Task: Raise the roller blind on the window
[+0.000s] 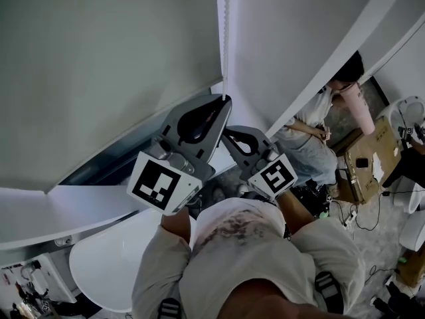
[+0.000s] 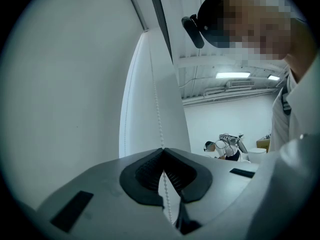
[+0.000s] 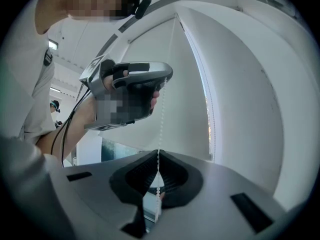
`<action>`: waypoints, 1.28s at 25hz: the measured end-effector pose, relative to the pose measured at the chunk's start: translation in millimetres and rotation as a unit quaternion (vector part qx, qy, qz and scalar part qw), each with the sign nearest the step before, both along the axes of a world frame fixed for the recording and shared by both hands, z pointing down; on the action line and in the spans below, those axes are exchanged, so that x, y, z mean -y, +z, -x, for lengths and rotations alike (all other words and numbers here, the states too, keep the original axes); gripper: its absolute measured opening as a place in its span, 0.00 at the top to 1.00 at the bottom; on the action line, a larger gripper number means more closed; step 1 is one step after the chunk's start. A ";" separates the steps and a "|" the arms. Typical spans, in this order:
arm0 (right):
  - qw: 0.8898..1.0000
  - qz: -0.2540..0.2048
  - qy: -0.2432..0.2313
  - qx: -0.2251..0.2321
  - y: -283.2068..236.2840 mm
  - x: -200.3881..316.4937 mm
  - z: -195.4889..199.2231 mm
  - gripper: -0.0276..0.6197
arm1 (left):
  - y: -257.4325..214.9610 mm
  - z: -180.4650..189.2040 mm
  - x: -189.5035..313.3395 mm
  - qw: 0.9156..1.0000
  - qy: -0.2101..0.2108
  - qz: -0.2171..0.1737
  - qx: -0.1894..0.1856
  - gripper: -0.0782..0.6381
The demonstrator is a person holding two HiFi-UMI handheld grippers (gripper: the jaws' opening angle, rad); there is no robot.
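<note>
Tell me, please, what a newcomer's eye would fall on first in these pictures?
Two grey grippers meet at the centre of the head view, the left gripper above the right gripper, both clamped on the white bead chain hanging beside the pale roller blind. Another person shows at the right.

I count two grippers in my hands, the left gripper [image 1: 225, 100] and the right gripper [image 1: 228, 131], and two marker cubes [image 1: 163, 181], one on each. There is one blind [image 1: 99, 58], one chain [image 1: 226, 32], one seated person [image 1: 312, 135], one cardboard box [image 1: 372, 153] and one round table [image 1: 106, 261].
</note>
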State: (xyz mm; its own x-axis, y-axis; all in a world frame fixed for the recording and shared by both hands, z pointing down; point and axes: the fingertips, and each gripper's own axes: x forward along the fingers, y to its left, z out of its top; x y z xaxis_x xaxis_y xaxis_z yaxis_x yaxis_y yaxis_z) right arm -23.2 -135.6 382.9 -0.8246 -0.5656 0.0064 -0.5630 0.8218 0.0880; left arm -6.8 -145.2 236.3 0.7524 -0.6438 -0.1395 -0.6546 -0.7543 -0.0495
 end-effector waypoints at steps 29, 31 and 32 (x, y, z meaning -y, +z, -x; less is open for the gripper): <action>0.992 0.113 0.005 -0.049 124.5 -12.7 2.1 0.86 | 122.2 1.0 3.9 0.997 0.001 0.071 0.022 0.88; 0.991 0.124 0.003 -0.057 135.5 -15.3 0.8 0.86 | 133.4 -1.1 2.8 0.996 0.001 0.080 0.024 0.88; 0.990 0.129 0.002 -0.061 140.8 -16.8 0.2 0.86 | 138.9 -1.9 2.0 0.996 0.000 0.084 0.024 0.88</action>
State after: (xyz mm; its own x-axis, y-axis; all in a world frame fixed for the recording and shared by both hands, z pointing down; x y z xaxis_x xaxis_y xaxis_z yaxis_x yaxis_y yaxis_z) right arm -23.4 -118.8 523.7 -0.8069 -0.5353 0.2499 -0.5643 0.8236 -0.0579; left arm -4.9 -147.2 375.2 0.7560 -0.6545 0.0063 -0.6541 -0.7551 0.0456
